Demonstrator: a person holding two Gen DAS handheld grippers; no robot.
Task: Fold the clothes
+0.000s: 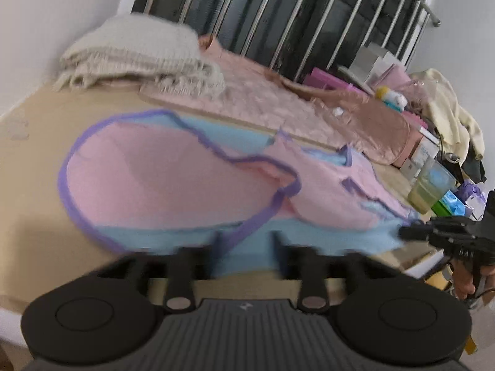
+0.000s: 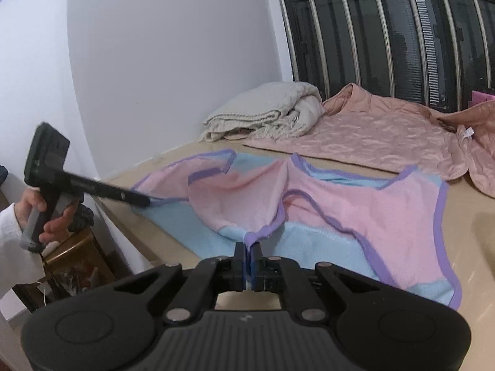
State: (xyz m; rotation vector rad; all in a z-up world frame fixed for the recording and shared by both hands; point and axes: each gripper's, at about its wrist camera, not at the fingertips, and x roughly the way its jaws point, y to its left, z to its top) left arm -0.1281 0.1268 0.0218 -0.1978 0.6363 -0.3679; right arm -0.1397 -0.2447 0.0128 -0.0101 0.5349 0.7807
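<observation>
Fold is mid-way, one garment only. The pink-and-blue knit top (image 2: 324, 204) with purple trim lies spread on the beige table (image 2: 473, 247), near edge, in front of the pink quilted blanket (image 2: 371, 136) and the cream folded throw (image 2: 266, 111) at the far side. Part of the pink layer is already turned over the blue, but it's rumpled and bunched in the middle, not a clean fold. Right gripper (image 2: 248, 249) has its fingers pressed together, pinching the purple hem at the near edge. Left gripper (image 1: 244, 241) sits at the near blue edge with fingers spread apart, fabric between them but not visibly clamped; blur there. From the right wrist view its tip touches the cloth's left corner. Left to do, as I judge: flatten, finish the fold-over, square it up. Nothing stacked yet.
</observation>
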